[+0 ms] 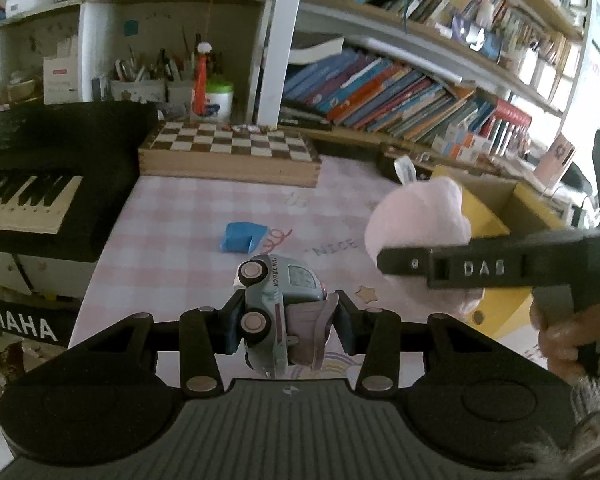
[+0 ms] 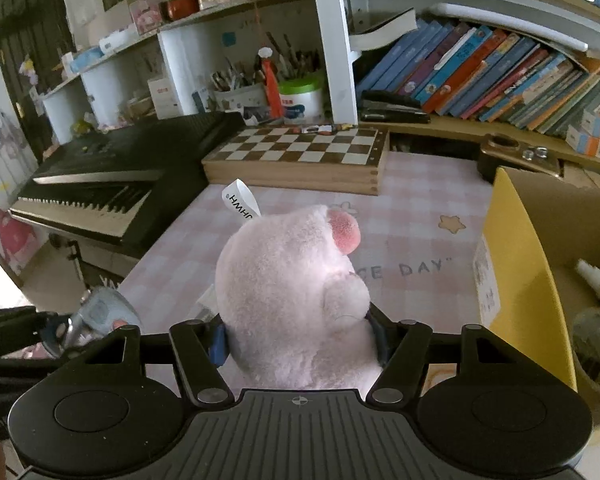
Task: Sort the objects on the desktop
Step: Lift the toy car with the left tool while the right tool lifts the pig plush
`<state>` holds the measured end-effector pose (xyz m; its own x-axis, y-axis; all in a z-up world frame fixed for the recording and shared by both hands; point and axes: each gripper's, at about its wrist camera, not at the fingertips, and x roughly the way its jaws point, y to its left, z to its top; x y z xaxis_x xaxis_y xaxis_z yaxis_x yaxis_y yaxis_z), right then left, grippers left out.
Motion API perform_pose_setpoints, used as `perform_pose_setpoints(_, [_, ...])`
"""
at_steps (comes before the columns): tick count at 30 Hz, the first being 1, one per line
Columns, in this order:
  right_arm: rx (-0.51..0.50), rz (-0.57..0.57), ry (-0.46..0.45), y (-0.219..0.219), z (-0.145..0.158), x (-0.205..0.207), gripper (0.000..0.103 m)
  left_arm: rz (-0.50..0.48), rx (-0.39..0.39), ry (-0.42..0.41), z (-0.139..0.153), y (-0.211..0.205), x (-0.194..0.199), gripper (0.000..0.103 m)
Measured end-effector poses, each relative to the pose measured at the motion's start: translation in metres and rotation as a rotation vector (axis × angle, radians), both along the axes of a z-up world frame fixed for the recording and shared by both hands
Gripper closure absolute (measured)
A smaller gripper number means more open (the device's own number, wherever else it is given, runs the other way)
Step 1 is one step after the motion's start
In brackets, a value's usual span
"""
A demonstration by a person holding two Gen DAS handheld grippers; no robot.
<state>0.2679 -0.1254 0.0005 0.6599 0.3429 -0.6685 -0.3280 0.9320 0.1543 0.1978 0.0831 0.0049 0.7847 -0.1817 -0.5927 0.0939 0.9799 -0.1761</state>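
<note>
My left gripper (image 1: 286, 320) is shut on a pale blue toy truck (image 1: 278, 304), held on its side above the pink checked desk mat (image 1: 188, 224). My right gripper (image 2: 300, 336) is shut on a pink plush toy (image 2: 296, 292) with a white tag, held above the mat. In the left wrist view the plush (image 1: 420, 220) and the right gripper's finger (image 1: 460, 268) are at the right. In the right wrist view the truck (image 2: 96, 316) shows at the lower left. A blue block (image 1: 242, 237) lies on the mat ahead of the truck.
A yellow cardboard box (image 2: 516, 280), open, stands at the right with a small bottle (image 2: 592, 276) inside. A wooden chessboard box (image 2: 300, 160) sits at the back, a black keyboard (image 2: 112, 184) at the left. Bookshelves (image 1: 400, 92) line the back.
</note>
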Motion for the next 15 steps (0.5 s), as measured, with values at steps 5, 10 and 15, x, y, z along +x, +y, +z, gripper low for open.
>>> perform_pose_setpoints(5, [0.022, -0.013, -0.001, -0.003, 0.006, -0.028, 0.038, -0.008, -0.068, -0.008, 0.008, 0.005, -0.023, 0.061])
perform_pose_setpoints(10, [0.022, -0.011, 0.001, -0.003, 0.01, -0.062, 0.038, -0.012, -0.104, -0.001, 0.008, 0.009, -0.047, 0.061])
perform_pose_setpoints(15, [0.023, -0.024, 0.018, -0.001, 0.009, -0.091, 0.038, -0.021, -0.119, -0.006, 0.01, 0.014, -0.074, 0.061])
